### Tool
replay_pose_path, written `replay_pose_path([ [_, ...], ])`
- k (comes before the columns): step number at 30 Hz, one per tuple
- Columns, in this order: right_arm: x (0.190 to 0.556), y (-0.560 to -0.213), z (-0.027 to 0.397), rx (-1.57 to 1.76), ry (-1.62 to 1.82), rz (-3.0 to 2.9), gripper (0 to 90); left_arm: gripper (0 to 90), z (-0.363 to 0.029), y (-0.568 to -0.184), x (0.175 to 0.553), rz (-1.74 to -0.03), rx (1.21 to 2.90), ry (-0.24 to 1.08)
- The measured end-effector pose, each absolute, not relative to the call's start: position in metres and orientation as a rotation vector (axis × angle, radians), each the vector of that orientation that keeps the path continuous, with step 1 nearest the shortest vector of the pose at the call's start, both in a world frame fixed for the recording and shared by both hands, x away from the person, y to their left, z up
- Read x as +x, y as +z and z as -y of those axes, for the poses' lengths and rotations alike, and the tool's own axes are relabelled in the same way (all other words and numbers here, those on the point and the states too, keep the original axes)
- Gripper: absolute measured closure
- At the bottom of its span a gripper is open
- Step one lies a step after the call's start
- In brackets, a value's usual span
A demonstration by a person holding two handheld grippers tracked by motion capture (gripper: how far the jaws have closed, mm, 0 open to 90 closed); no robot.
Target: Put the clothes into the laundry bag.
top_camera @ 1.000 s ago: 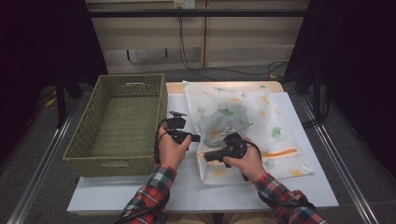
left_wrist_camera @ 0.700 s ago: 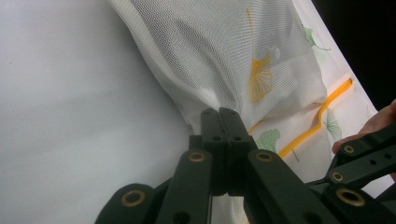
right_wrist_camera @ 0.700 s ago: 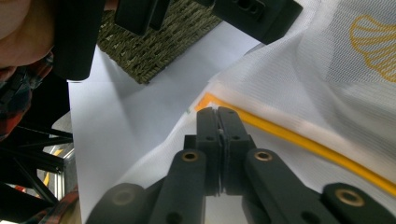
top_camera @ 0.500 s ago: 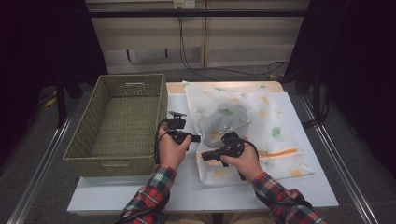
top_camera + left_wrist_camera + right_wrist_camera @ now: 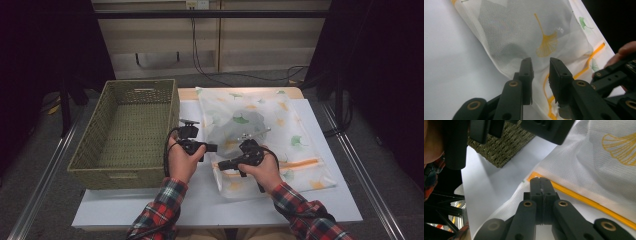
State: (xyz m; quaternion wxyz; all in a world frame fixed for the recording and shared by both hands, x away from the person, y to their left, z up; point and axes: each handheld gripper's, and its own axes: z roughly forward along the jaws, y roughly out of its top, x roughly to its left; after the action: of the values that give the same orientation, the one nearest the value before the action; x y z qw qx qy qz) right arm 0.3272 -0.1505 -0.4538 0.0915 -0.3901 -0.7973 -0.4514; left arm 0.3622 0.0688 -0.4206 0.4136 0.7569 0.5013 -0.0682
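You can't make out the dark bundle [image 5: 245, 122] inside the mesh bag [image 5: 280, 145]; the netting blurs it. Your right hand [image 5: 262, 170] covers part of the bag's orange zipper [image 5: 300, 164] near the tabletop's front edge.

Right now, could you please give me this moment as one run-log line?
left claw: just opening, over mesh bag | right claw: shut at zipper end | basket: empty

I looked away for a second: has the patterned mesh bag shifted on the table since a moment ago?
No. The mesh bag lies in the same spot beside the basket, its orange zip just as near the table's front edge.
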Motion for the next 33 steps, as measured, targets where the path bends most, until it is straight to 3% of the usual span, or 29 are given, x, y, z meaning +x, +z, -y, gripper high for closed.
replay_pose_path([
  [10, 0.335, -0.451, 0.157, -1.184, -1.366, 2.33, 90.0, 44.0, -0.073, -0.422, 0.353, -1.281, 1.894, -0.198],
  [21, 0.339, -0.447, 0.154, -1.172, -1.377, 2.33, 90.0, 33.6, -0.072, -0.425, 0.336, -1.254, 1.908, -0.249],
  [33, 0.341, -0.447, 0.148, -1.167, -1.374, 2.354, 90.0, 29.2, -0.07, -0.431, 0.332, -1.238, 1.934, -0.27],
])
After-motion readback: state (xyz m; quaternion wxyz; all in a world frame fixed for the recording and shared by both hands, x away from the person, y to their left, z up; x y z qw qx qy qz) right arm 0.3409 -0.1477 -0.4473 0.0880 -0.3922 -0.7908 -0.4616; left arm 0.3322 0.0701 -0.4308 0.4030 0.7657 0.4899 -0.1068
